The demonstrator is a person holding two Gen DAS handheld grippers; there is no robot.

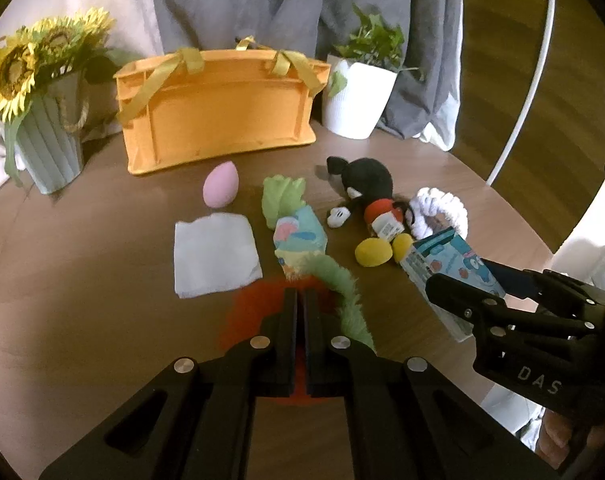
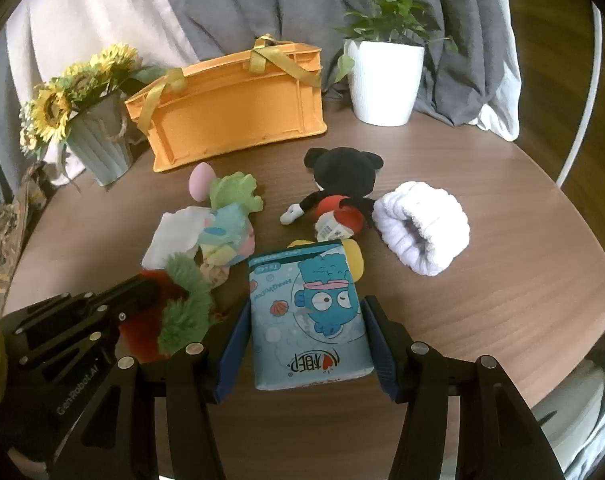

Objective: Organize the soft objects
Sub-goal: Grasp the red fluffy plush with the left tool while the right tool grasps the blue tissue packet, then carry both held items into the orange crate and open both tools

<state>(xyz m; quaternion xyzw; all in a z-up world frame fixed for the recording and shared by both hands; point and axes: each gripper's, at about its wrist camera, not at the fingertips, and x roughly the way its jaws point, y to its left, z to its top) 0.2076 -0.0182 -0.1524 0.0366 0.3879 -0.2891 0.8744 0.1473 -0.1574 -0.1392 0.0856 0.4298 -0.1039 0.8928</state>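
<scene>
Left tool (image 1: 301, 300) clamps red-green fluffy toy (image 1: 342, 288); right tool (image 2: 302, 320) grips tissue pack (image 2: 306, 312)

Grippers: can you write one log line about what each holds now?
left gripper: shut on red-and-green furry toy | right gripper: shut on blue tissue pack | orange bag: behind
</scene>
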